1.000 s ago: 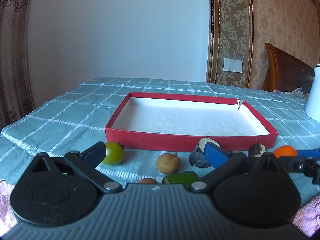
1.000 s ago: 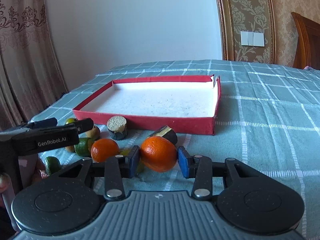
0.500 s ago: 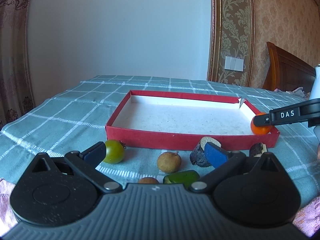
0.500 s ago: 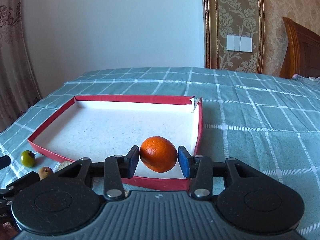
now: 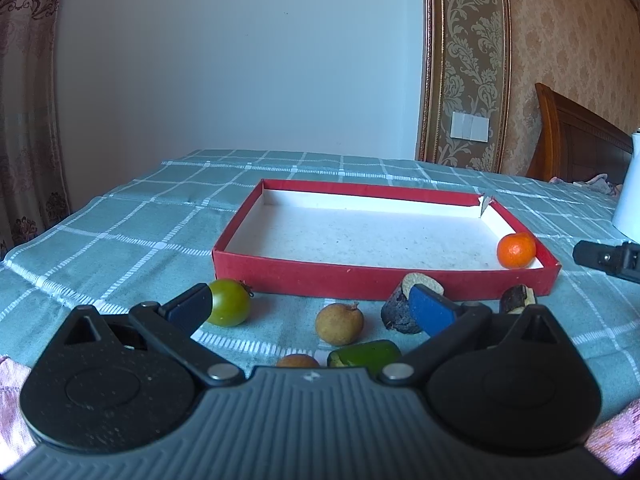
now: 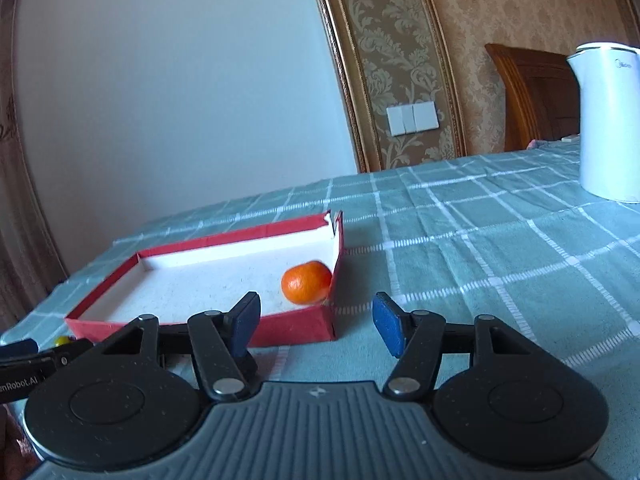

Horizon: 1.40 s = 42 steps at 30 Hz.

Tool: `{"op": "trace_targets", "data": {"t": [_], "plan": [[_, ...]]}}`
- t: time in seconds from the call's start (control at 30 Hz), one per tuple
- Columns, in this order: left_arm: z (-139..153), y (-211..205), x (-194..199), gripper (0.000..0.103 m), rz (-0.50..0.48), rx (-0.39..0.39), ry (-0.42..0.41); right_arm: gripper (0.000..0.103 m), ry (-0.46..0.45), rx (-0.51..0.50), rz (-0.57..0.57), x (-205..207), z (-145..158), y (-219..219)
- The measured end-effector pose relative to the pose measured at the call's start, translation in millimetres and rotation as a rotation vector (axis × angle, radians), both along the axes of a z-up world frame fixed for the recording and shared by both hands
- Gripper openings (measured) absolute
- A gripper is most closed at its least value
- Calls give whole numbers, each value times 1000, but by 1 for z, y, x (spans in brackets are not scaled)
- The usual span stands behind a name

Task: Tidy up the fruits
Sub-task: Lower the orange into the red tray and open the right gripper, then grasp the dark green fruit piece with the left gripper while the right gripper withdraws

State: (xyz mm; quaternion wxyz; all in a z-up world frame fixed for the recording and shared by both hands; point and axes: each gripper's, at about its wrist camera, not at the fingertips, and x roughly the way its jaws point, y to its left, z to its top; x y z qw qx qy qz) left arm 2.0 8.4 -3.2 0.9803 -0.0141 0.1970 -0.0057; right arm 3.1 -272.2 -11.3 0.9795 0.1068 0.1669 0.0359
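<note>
Table under green checked cloth [image 5: 120, 240], biggest thing in both views. White kettle [image 6: 608, 120] stands upright on the cloth, well apart from the tray, to its right. Red tray [image 5: 360, 276] with white floor sits mid-table, far right corner torn. Left gripper [image 5: 310, 308] low over the cloth in front of the tray, jaws spread wide, nothing between them. Right gripper [image 6: 316, 324] just outside the tray's near right corner, jaws apart, released and empty; its tip shows at the right edge of the left view. Orange [image 6: 306, 282] lies inside the tray on the white floor, in the near right corner, against the right wall. Loose fruit on the cloth in front of the tray: green tomato [image 5: 230, 302] just beside the left pad, brown longan [image 5: 339, 323] near centre, dark cut piece [image 5: 400, 308] partly behind the right pad, second dark piece [image 5: 516, 298] near the tray's right corner, green piece [image 5: 366, 354] and a small brown fruit [image 5: 298, 360] at the gripper body's edge
</note>
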Motion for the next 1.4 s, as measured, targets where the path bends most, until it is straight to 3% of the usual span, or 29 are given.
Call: {"op": "trace_targets", "data": {"t": [0.03, 0.17, 0.27, 0.33, 0.4, 0.6, 0.77, 0.9, 1.0, 1.1, 1.27, 1.3, 1.4], "plan": [[0, 0, 0, 103, 4, 1, -1, 69, 10, 3, -7, 1, 0, -1], [0, 0, 2, 103, 5, 3, 12, 69, 28, -12, 16, 4, 1, 0], [0, 1, 4, 103, 6, 0, 23, 69, 111, -22, 48, 5, 5, 4], [0, 0, 6, 103, 6, 3, 27, 77, 176, -86, 77, 4, 6, 14], [0, 0, 5, 103, 7, 4, 23, 78, 223, -159, 86, 2, 4, 25], [0, 1, 3, 103, 9, -4, 13, 79, 302, -204, 98, 6, -18, 34], [4, 8, -3, 103, 30, -23, -3, 90, 315, -218, 97, 8, -18, 35], [21, 23, -30, 103, 56, -36, -42, 90, 317, -227, 96, 9, -18, 36], [33, 39, -53, 103, 34, 1, -64, 90, 314, -217, 97, 9, -18, 34], [34, 53, -69, 103, 41, 29, -41, 90, 312, -205, 101, 9, -18, 32], [28, 55, -91, 103, -8, -11, -26, 91, 301, -162, 108, 9, -17, 26], [26, 50, -94, 102, -25, -10, -31, 91, 300, -157, 108, 9, -17, 25], [17, 30, -96, 85, -70, 18, -16, 91, 300, -156, 109, 8, -17, 25]]}}
